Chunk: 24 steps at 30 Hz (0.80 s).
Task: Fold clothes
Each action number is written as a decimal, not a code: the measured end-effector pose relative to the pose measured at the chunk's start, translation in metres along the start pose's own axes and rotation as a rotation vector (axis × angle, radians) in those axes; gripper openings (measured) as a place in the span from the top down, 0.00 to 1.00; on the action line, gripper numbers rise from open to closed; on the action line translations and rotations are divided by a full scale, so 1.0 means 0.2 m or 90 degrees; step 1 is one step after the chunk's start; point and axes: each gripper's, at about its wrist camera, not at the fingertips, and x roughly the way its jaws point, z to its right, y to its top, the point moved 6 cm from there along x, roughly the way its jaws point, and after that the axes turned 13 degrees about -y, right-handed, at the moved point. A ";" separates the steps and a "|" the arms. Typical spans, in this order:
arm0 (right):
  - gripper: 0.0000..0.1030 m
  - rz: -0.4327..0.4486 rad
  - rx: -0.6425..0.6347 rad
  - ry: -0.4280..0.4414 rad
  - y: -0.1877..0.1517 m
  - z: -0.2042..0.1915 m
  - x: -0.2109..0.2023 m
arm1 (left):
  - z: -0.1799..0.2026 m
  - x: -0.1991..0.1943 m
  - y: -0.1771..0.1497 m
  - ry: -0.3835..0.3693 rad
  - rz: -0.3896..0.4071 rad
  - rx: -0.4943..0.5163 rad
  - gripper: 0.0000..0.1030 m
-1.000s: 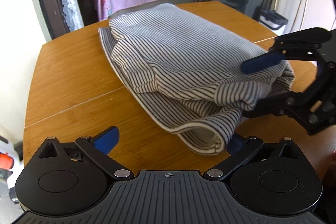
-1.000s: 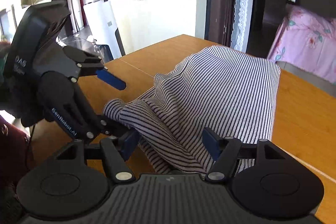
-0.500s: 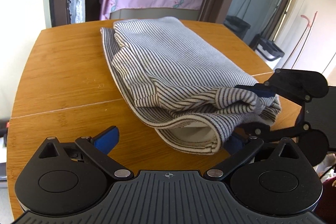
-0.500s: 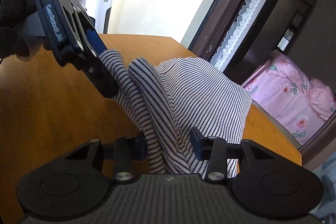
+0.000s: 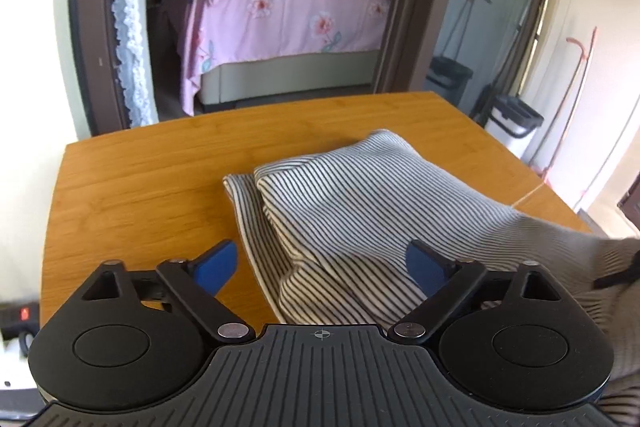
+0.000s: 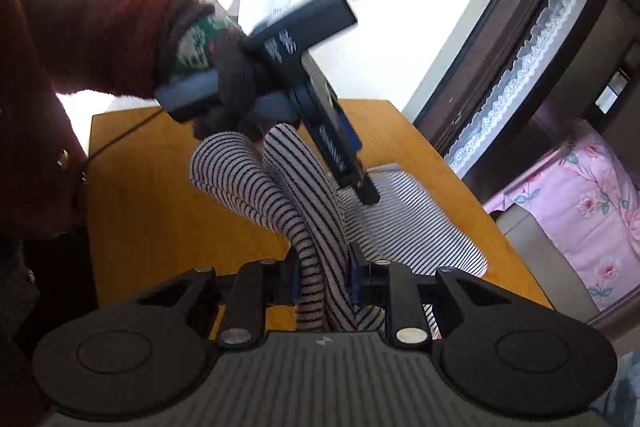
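A folded black-and-white striped garment (image 5: 360,203) lies on the wooden table (image 5: 152,179). My left gripper (image 5: 322,263) is open, its blue pads (image 5: 216,263) spread wide above the garment's near edge, holding nothing. My right gripper (image 6: 324,277) is shut on a bunched fold of the striped garment (image 6: 304,203) and lifts it off the table. In the right wrist view the left gripper (image 6: 356,183) hangs over the raised fold, held by a gloved hand (image 6: 228,83).
The table's far edge (image 5: 248,113) faces a doorway with a pink floral bed (image 5: 280,11). Bins (image 5: 516,123) stand on the floor at the right. The person's red sleeve (image 6: 80,35) is at the left. A power strip (image 5: 18,317) lies low left.
My right gripper has closed on the garment's end and lifted it. My left gripper has risen and tilted over the cloth, staying open.
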 end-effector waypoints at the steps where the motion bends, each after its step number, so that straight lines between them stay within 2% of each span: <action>1: 0.80 0.001 0.006 0.006 0.03 0.04 0.02 | 0.00 0.02 -0.02 -0.017 -0.016 0.003 0.25; 5: 0.81 0.002 0.028 0.029 0.13 0.18 0.10 | 0.01 0.05 -0.14 -0.088 -0.050 0.017 0.23; 7: 0.81 0.003 0.040 0.041 0.18 0.25 0.14 | 0.02 0.04 -0.18 -0.107 -0.054 0.021 0.25; 9: 0.81 -0.022 0.064 0.058 0.10 0.28 0.32 | 0.00 0.02 -0.21 -0.108 -0.051 0.008 0.25; 14: 0.79 -0.079 0.097 0.087 -0.10 0.26 0.74 | -0.09 -0.16 -0.24 -0.068 -0.010 -0.052 0.22; 16: 0.78 -0.075 0.119 0.100 -0.11 0.27 0.78 | -0.09 -0.25 -0.23 -0.051 0.011 -0.061 0.15; 19: 0.76 -0.063 0.128 0.094 -0.12 0.28 0.76 | -0.03 -0.36 -0.17 -0.061 0.047 -0.048 0.09; 22: 0.69 -0.036 0.129 0.063 -0.12 0.30 0.67 | 0.06 -0.42 -0.08 -0.086 0.086 -0.028 0.08; 24: 0.47 -0.010 0.146 0.032 -0.12 0.34 0.57 | 0.13 -0.39 -0.02 -0.115 0.096 -0.018 0.08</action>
